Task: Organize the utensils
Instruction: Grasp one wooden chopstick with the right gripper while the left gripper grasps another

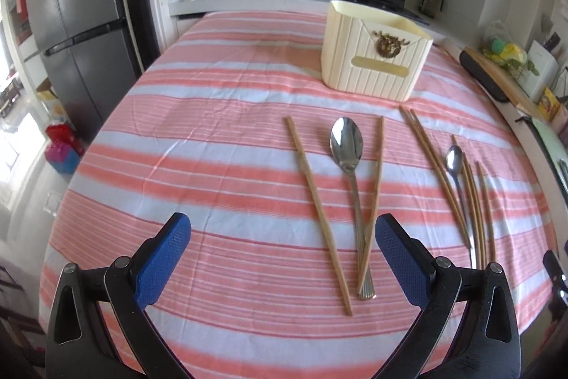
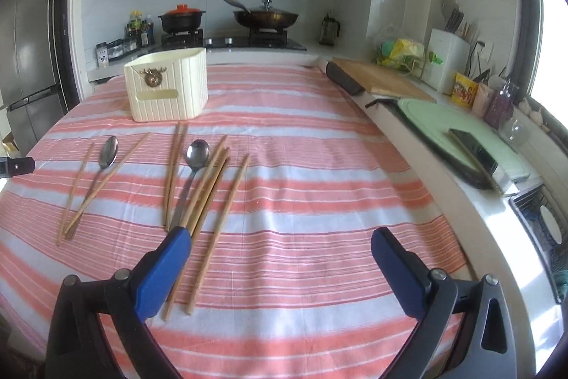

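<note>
Utensils lay on the striped worktop point(image 2: 319, 148): two spoons point(image 2: 108, 151) point(image 2: 197, 153) and about eight chopsticks point(image 2: 220, 201), near one cream holder point(image 2: 167, 84). Left gripper point(image 1: 282, 258) and right gripper point(image 2: 280, 267) hovered spread, empty.

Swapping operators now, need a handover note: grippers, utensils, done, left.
Left gripper: open, empty, low over the striped cloth.
Right gripper: open, empty.
Cream holder: upright at the far side of the table; no utensil shows above its rim.
Left group: spoon between two chopsticks.
Right group: second spoon among six chopsticks.
Done: nothing visible.
Left: move all utensils into the holder.
</note>
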Available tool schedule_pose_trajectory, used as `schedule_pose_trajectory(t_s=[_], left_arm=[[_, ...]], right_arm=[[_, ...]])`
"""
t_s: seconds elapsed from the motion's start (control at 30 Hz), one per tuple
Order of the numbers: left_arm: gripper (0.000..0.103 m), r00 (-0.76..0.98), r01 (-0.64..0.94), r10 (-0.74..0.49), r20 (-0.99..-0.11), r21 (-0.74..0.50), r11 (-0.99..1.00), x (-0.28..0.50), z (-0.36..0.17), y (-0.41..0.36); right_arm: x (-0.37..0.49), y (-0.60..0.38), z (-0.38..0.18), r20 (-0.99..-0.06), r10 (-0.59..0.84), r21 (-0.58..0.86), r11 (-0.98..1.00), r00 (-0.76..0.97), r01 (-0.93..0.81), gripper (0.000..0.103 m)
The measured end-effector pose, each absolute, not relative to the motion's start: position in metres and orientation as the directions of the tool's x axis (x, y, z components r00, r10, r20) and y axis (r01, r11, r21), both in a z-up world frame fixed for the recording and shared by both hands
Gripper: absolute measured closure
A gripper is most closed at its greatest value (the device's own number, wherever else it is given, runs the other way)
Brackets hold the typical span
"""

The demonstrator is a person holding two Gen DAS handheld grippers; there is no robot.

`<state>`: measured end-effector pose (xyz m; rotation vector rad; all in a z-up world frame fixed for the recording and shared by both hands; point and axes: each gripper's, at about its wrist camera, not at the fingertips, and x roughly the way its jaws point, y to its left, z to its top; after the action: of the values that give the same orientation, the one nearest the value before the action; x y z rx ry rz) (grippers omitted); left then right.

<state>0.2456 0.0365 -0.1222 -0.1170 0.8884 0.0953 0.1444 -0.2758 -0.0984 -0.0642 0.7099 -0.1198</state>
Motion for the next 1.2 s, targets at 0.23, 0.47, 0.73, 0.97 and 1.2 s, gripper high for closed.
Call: schedule_pose_trajectory(t_s=[0.23,0.47,0.73,0.97,1.2], left_arm=[[0.001,0.56,-0.17,0.093,-0.824,-0.005,0.985,0.283,-0.159,0.031],[0.001,0.53,-0.185,0.112,-0.84,0.014,0.983,0.301,-0.176,0.033],[0.0,0.512,-0.139,0.163,-0.844,0.106,0.985,0.292,-0.187,0.04],[0.0,0.477,-0.07,0.108,-0.872,0.085,0.994,0.297,-0.187,0.068],[0.0,0.415,0.044,0.021,-0.91,0.044,0.998,0.32,-0.191,0.07]], right_arm=[[0.196,-0.265,-0.14,-0.775,0.011,0.05,0.998,0.631,0.044,0.047],[0.219,-0.256,-0.158,-0.816,0.083,0.098,0.995,0.571,-0.004,0.072],[0.228,-0.255,-0.162,-0.854,0.024,-0.016,0.997,0.52,-0.073,0.086],[0.232,-0.27,-0.159,-0.873,0.012,-0.04,0.995,0.488,-0.095,0.086],[0.258,-0.275,-0.158,-0.894,0.107,0.053,0.99,0.434,-0.133,0.083]])
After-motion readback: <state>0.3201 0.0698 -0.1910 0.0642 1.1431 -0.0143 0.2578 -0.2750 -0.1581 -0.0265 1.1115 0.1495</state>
